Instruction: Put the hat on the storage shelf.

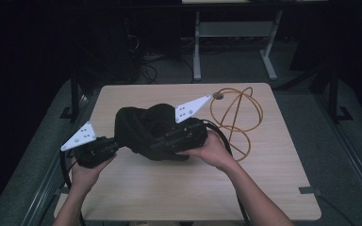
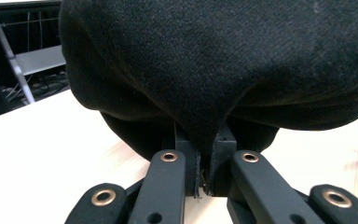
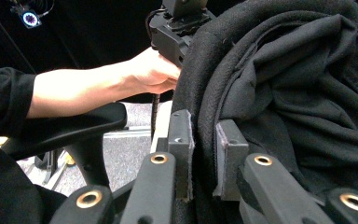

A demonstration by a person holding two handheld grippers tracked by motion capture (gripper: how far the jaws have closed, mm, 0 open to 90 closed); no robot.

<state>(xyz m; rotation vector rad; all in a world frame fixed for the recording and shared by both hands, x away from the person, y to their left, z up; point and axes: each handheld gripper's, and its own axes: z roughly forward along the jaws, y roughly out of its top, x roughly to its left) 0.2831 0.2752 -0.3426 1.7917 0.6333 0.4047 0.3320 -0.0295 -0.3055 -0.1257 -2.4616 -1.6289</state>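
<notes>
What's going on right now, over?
Left gripper shut on black garment. Right gripper shut on its edge. Garment bunched above table. Orange cable coiled beside, clear.

the black cloth [image 2: 223,60] is looking matt and faintly fuzzy, like woven wool. the table [image 1: 169,188] is showing pale wood grain with a smooth, dull finish. the left gripper [image 2: 205,163] and right gripper [image 3: 204,154] are looking like matt black plastic with brassy metal rivets. the orange cord [image 1: 238,117] is shining slightly.
</notes>
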